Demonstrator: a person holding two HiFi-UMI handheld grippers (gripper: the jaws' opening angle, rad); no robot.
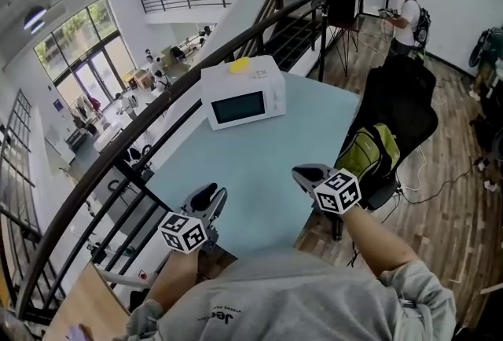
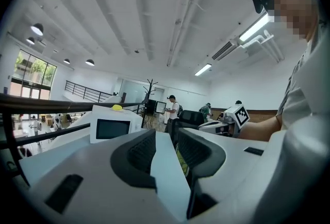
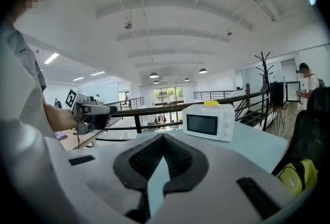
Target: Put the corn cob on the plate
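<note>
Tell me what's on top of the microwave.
A small yellow object lies on top of the microwave, toward its rear edge; it is too small to identify. The door is shut and its window dark, so anything inside is hidden.

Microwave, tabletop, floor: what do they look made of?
Microwave: smooth white casing, painted metal or plastic, can't tell which; the dark glossy door window is likely glass. Tabletop: pale blue, even and matte with no grain, probably laminate. Floor: brown planks with visible seams and grain, either wood or wood-look laminate.
</note>
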